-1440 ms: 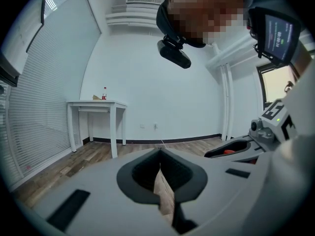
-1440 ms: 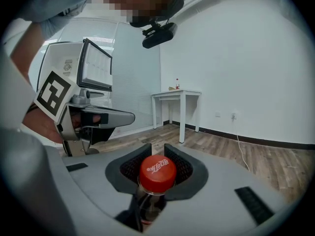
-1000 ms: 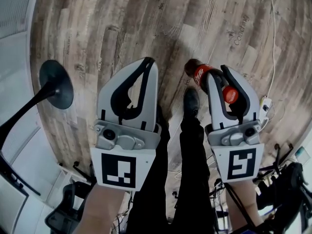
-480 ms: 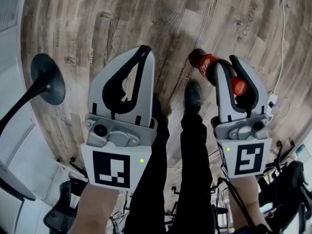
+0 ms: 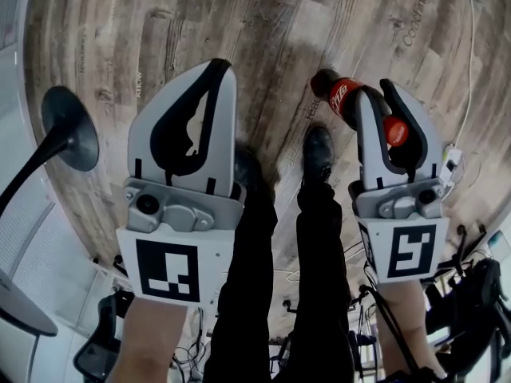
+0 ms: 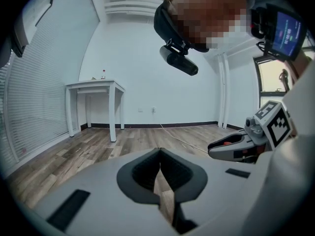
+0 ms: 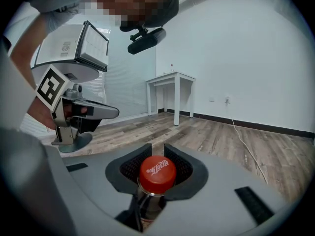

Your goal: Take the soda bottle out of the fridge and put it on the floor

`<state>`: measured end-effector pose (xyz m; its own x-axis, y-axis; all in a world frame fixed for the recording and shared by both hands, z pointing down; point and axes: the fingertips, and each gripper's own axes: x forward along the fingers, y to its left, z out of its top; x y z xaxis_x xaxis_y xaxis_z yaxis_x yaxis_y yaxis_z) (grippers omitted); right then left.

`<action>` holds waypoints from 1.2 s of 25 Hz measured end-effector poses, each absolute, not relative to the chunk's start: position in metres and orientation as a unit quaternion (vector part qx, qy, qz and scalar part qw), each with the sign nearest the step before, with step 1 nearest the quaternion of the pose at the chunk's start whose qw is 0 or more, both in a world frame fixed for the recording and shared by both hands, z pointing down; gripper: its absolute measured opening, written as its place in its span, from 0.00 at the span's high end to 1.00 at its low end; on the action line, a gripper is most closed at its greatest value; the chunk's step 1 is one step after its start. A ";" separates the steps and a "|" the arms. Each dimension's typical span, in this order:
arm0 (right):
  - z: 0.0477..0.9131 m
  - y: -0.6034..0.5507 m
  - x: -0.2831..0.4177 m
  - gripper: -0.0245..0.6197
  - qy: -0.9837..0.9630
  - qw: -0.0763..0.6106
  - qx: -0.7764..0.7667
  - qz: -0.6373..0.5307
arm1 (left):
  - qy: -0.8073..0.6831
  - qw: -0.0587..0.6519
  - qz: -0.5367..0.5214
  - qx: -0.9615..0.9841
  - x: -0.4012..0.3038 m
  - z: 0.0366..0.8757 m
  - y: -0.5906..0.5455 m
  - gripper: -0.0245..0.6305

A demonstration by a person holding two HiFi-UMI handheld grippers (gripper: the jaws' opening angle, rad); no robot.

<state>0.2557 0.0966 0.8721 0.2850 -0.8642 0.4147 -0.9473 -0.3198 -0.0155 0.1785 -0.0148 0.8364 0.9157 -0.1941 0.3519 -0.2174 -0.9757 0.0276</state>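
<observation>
1. Stand base (image 5: pixel 70 126): black, round, on the wood floor (image 5: pixel 279 22) at the far left. Not part of the task.
2. Left gripper (image 5: pixel 219 66): jaws closed tip to tip with nothing between them, held idle above the planks.
3. Shoe (image 5: pixel 318 152): dark, the person's own, planted between the two grippers.
4. Soda bottle (image 5: pixel 343 96): dark drink, red label, red cap (image 7: pixel 157 173). It is held clear of the floor, base pointing away from the person and cap toward the gripper's camera. No fridge is in view.
5. Right gripper (image 5: pixel 382 92): jaws clamped on the bottle's neck, just under the cap.
6. Cable (image 5: pixel 471 54): white, lying on the floor at the far right.
7. Step in hand, as judged: removal from the fridge is done and the put-down is under way. The next move calls for bringing the base onto bare planks ahead of the shoe, tipping the bottle upright, then parting the right jaws once it stands.
</observation>
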 end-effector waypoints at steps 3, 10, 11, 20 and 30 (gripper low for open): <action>0.883 0.098 0.254 0.82 -0.573 0.119 0.791 0.179 | -0.099 0.030 0.178 0.979 0.180 0.847 -0.012 0.94; 0.906 0.105 0.254 0.82 -0.573 0.127 0.787 0.189 | -0.092 0.032 0.176 0.980 0.186 0.861 -0.008 0.94; 0.910 0.106 0.252 0.82 -0.574 0.126 0.786 0.192 | -0.092 0.032 0.176 0.979 0.186 0.863 -0.008 0.94; 0.937 0.110 0.249 0.82 -0.576 0.126 0.781 0.203 | -0.084 0.036 0.181 0.979 0.187 0.879 -0.002 0.94; 0.967 0.111 0.244 0.82 -0.579 0.142 0.773 0.216 | -0.074 0.036 0.185 0.979 0.186 0.896 -0.004 0.94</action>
